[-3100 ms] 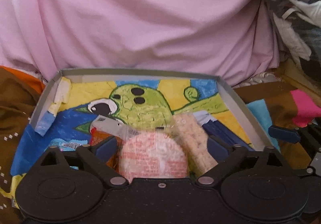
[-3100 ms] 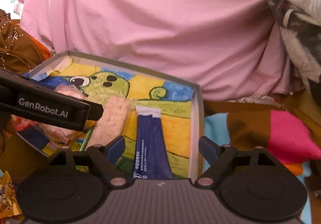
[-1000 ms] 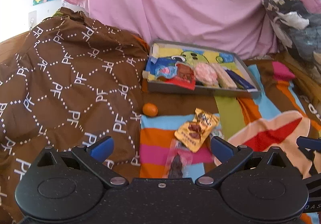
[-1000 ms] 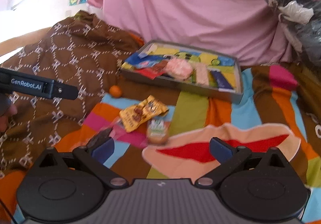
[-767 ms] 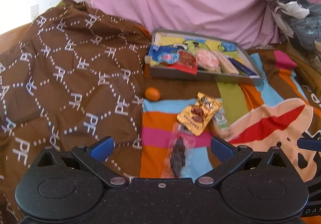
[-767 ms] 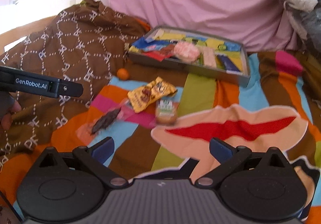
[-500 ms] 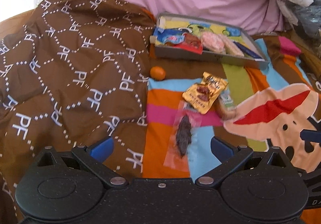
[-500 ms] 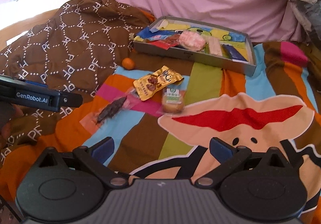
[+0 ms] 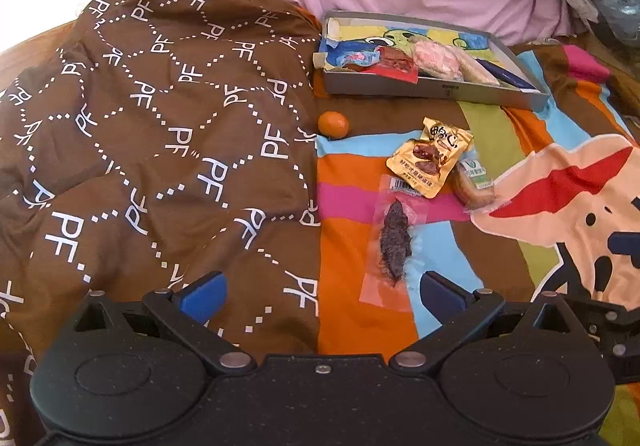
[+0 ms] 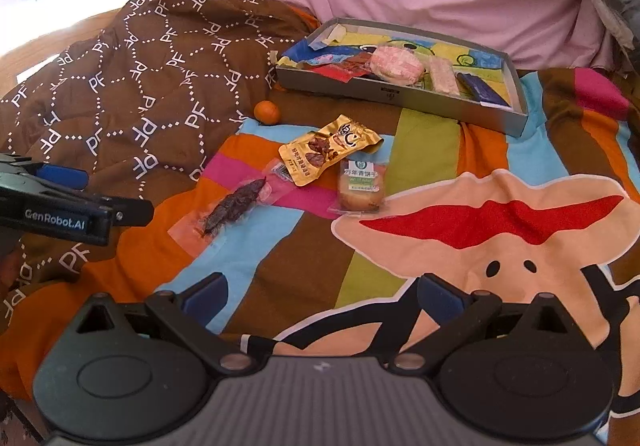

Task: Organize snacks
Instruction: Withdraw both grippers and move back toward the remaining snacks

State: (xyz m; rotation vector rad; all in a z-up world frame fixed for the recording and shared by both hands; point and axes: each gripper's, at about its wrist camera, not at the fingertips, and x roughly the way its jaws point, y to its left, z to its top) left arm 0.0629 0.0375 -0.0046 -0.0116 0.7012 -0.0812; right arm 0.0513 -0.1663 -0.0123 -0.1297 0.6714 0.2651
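Both tongs I held wide and empty: left gripper [image 9: 320, 292], right gripper [image 10: 322, 292] | clear dried-snack pouch [image 9: 394, 242] lay at 12 o'clock off my left | gold packet [image 9: 430, 158], biscuit pack [image 10: 362, 188] beyond | tray [image 10: 400, 96] farthest, 12 o'clock

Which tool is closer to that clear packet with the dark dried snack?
Left. The left tool sits just short of the clear packet, open around it; the right tool hangs farther back, to its right.
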